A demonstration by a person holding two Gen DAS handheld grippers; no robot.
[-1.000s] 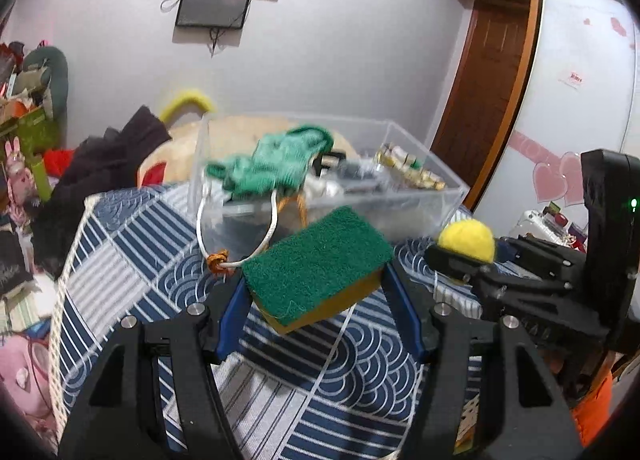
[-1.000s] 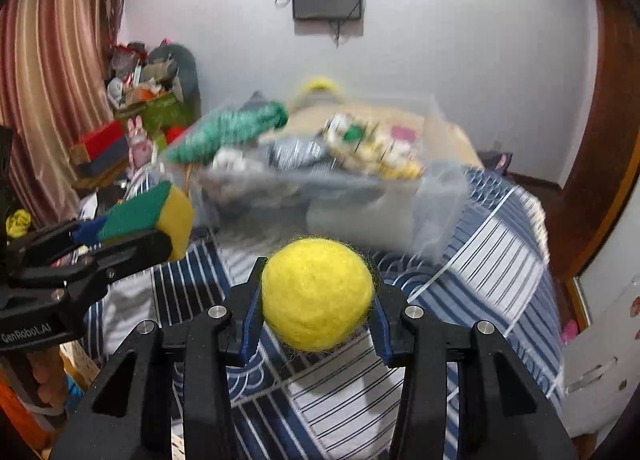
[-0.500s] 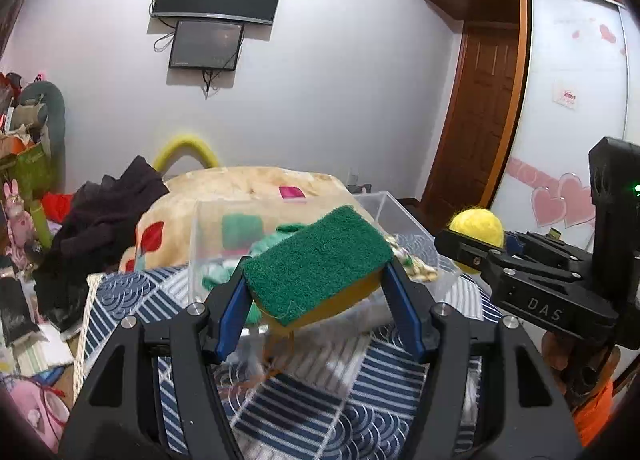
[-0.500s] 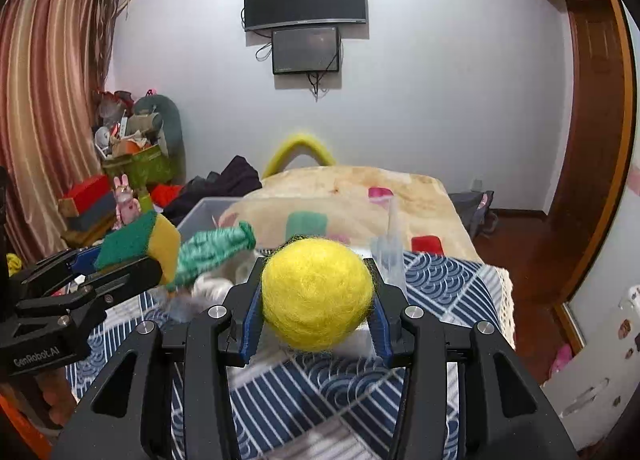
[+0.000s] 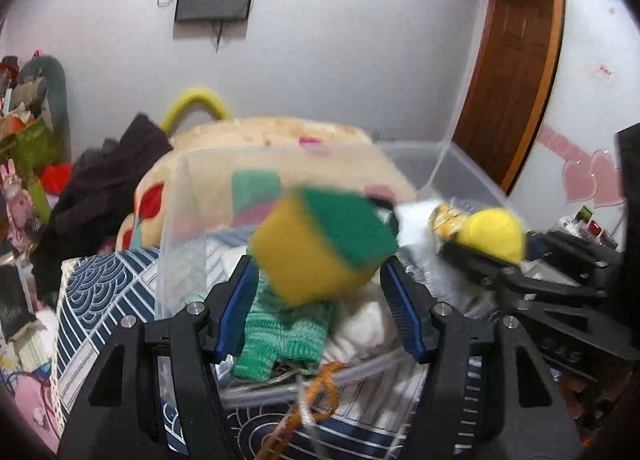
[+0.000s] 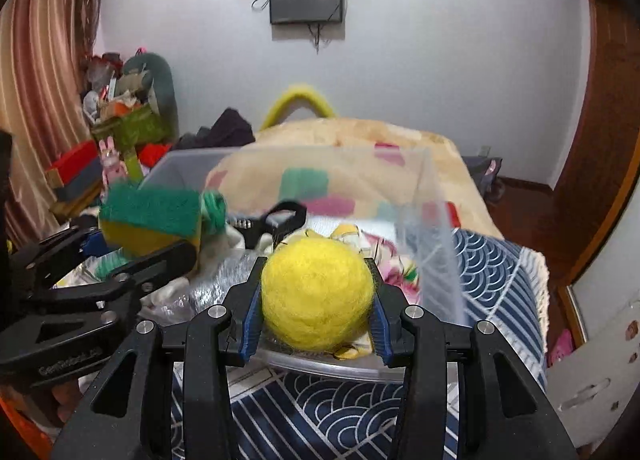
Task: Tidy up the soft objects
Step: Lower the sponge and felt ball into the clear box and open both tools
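A green-and-yellow sponge [image 5: 320,248] is in mid-air between the open fingers of my left gripper [image 5: 318,300], blurred and tipping over the clear plastic bin [image 5: 180,220]. It also shows in the right wrist view [image 6: 150,220]. My right gripper [image 6: 316,300] is shut on a yellow felt ball [image 6: 318,294] just over the bin's near rim [image 6: 332,368]; the ball shows in the left wrist view [image 5: 494,234]. A green knitted cloth [image 5: 284,336] lies in the bin under the sponge.
The bin stands on a blue-and-white patterned cloth [image 6: 340,416] and holds white cloth, a black strap and a patterned item [image 6: 384,260]. An orange cord [image 5: 324,384] hangs at its front. A beige blanket [image 6: 352,140] and dark clothes [image 5: 108,180] lie behind.
Both grippers have moved forward over the bin. My left gripper has opened and the sponge has come loose and rotated, yellow side now facing me. The right still grips the ball.
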